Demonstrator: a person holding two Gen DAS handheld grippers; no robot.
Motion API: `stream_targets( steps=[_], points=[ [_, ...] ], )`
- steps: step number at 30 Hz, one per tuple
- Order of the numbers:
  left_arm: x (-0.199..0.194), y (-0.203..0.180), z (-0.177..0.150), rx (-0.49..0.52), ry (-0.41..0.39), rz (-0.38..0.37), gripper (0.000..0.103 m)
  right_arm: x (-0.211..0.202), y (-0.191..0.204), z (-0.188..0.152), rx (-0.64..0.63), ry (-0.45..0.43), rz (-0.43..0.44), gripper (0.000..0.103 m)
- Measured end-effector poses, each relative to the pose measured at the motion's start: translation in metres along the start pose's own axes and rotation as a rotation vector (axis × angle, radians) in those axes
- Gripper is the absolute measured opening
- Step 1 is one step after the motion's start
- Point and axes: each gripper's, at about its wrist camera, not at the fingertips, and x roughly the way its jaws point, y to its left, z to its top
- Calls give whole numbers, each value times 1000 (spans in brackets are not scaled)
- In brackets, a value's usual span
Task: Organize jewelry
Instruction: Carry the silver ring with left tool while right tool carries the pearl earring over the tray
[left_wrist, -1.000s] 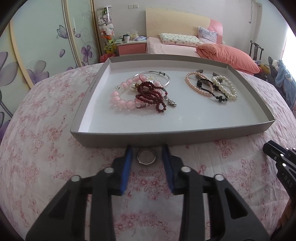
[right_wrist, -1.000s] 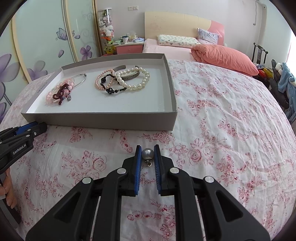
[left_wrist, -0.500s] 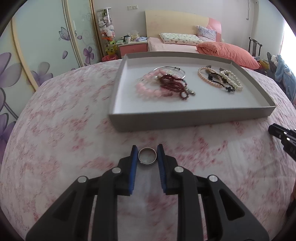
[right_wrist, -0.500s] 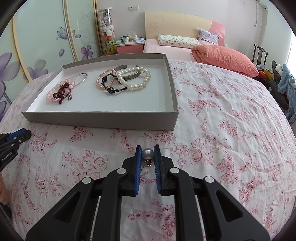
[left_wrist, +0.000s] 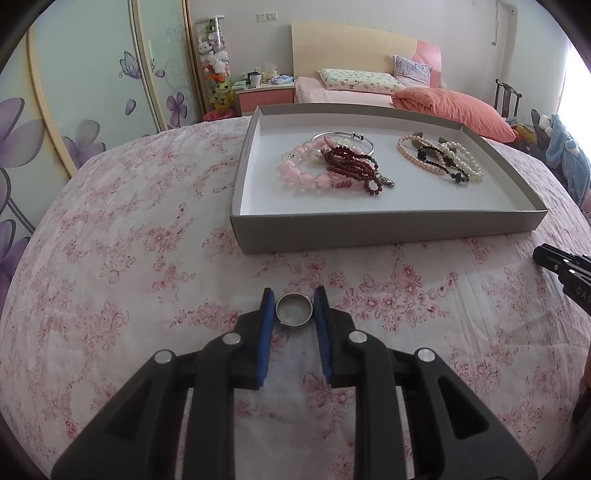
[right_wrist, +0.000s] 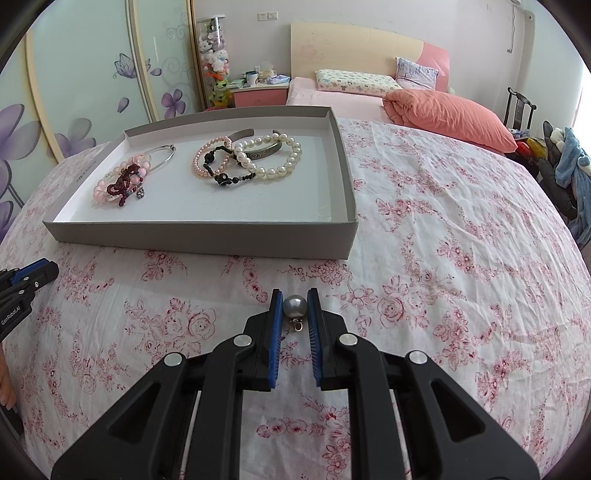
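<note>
Left tongs (left_wrist: 294, 305) pinch ring (left_wrist: 294, 310), opening facing camera; right tongs (right_wrist: 294, 304) pinch pearl pendant (right_wrist: 294, 307).

The flowered bedspread (right_wrist: 461, 236) lies bare and open in front of and right of the grey tray (right_wrist: 207, 243), giving free passage there. The tray's raised wall bars a low approach. Inside, its near strip and right corner are clear; bracelets (right_wrist: 251, 158) crowd the back.
</note>
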Motion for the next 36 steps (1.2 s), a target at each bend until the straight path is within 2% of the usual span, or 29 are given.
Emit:
stream_targets(
  steps=[20, 21, 25, 29, 33, 36],
  points=[
    [0, -2, -1, 11, -1, 7, 22, 0, 7, 0, -14, 2, 10, 14],
    [-1, -3, -1, 18, -2, 4, 22, -1, 9, 0, -19, 3, 19, 14],
    [-4, -3, -4, 6, -2, -37, 22, -10, 27, -5, -4, 7, 142, 14],
    [-22, -2, -3, -9, -53, -68, 22, -34, 37, 0, 1, -75, 179, 14],
    [-51, -5, 7, -15, -161, -87, 22, -64, 40, 10, 10, -196, 183, 14],
    [-77, -11, 14, -12, -275, -81, 22, -93, 44, 16, 6, -320, 169, 14]
  ],
)
